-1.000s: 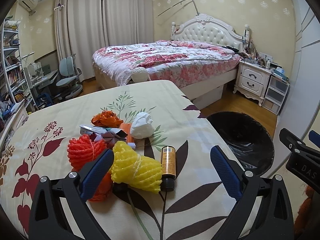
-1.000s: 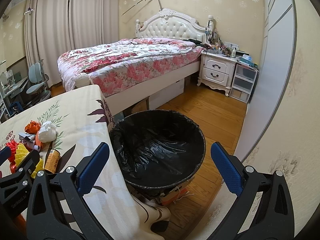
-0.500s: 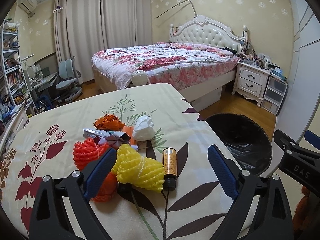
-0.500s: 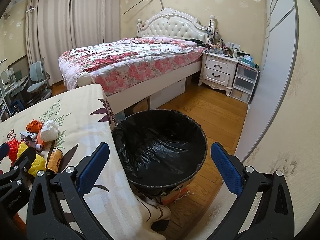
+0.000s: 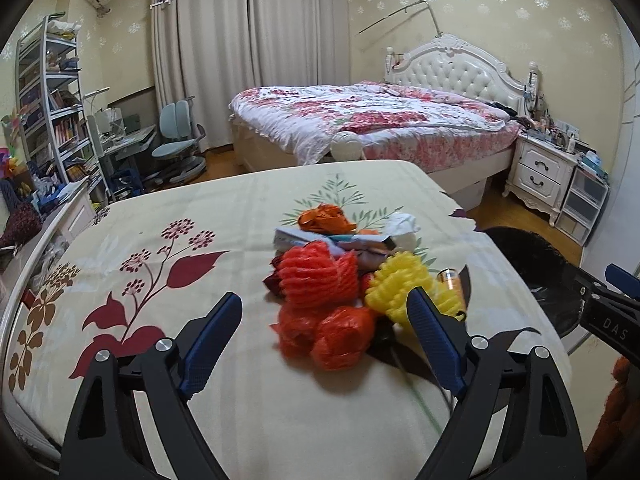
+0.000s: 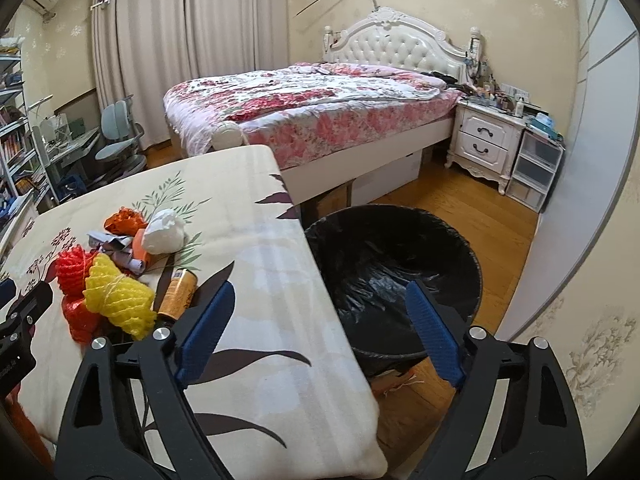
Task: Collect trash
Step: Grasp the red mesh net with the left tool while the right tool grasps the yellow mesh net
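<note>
A heap of trash lies on the floral tablecloth [image 5: 168, 216]: red foam netting [image 5: 318, 280], an orange-red bag [image 5: 340, 336], yellow foam netting [image 5: 400, 284], a small amber bottle [image 5: 450, 280], crumpled wrappers [image 5: 360, 240] and a white paper wad [image 5: 404, 226]. My left gripper [image 5: 326, 332] hovers just before the red pieces, its jaws closing with nothing pressed between them. My right gripper [image 6: 320, 326] hangs over the table's right edge [image 6: 320, 280] beside the black-lined bin [image 6: 396, 264], jaws also closing on nothing. The yellow netting [image 6: 116, 300] and bottle [image 6: 180, 292] lie to its left.
The bin stands on the wood floor [image 6: 460, 208] right of the table. A bed [image 5: 380, 120] and nightstand [image 5: 540, 168] are behind; a desk chair [image 5: 176, 140] and bookshelf [image 5: 52, 100] sit at the far left. A wall panel [image 6: 580, 160] rises on the right.
The left gripper swung left, so the red netting now sits between its fingers instead of the yellow one. The right gripper turned left toward the table. Both pairs of jaws narrowed slightly.
</note>
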Demonstrator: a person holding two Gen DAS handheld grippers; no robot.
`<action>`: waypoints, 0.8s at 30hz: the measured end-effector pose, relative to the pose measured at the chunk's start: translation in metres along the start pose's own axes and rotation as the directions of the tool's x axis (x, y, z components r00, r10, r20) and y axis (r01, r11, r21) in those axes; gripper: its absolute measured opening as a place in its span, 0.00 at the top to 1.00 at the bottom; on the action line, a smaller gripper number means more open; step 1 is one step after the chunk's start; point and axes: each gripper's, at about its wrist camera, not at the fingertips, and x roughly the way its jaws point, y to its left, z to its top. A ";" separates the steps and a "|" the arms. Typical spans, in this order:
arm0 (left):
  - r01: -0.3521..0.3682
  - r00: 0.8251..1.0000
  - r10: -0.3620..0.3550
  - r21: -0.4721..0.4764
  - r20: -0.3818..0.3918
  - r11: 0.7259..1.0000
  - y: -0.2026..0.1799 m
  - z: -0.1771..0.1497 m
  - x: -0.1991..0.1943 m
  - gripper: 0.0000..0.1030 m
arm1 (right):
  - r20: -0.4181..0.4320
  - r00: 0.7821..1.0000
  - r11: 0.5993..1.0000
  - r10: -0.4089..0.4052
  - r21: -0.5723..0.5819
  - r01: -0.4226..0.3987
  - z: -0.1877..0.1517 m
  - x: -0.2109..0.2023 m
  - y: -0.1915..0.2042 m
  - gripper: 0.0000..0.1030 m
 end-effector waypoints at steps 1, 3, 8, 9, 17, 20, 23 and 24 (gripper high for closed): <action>-0.008 1.000 0.008 -0.005 -0.010 1.000 0.005 -0.004 0.001 0.18 | -0.002 1.000 1.000 0.008 -0.007 -0.008 -0.001 0.001 0.004 0.20; -0.019 0.999 0.018 -0.013 -0.033 1.000 0.014 -0.011 0.005 0.18 | -0.004 1.000 1.000 0.020 -0.020 -0.020 -0.003 0.000 0.011 0.20; -0.026 0.998 0.024 -0.019 -0.063 0.999 0.016 -0.019 0.013 0.18 | -0.020 0.999 0.999 0.030 -0.032 -0.031 -0.007 0.005 0.018 0.20; -0.027 0.998 0.026 -0.018 -0.063 0.999 0.015 -0.018 0.015 0.18 | -0.023 0.999 0.999 0.031 -0.031 -0.032 -0.007 0.006 0.018 0.20; -0.029 0.999 0.028 -0.031 -0.039 0.999 0.018 -0.005 0.018 0.18 | -0.007 0.998 0.997 0.069 -0.047 -0.069 -0.002 0.003 0.028 0.20; -0.033 0.999 0.033 -0.011 -0.031 0.999 0.017 0.003 0.028 0.18 | -0.004 0.995 0.992 0.096 -0.081 -0.096 0.001 0.002 0.043 0.20; -0.023 0.999 0.022 -0.007 -0.041 1.000 0.019 0.010 0.038 0.18 | -0.011 0.994 0.989 0.110 -0.099 -0.111 0.001 0.004 0.054 0.20; -0.020 0.999 0.020 -0.001 -0.041 1.000 0.019 0.012 0.041 0.18 | -0.015 0.993 0.988 0.113 -0.101 -0.114 0.001 0.005 0.057 0.20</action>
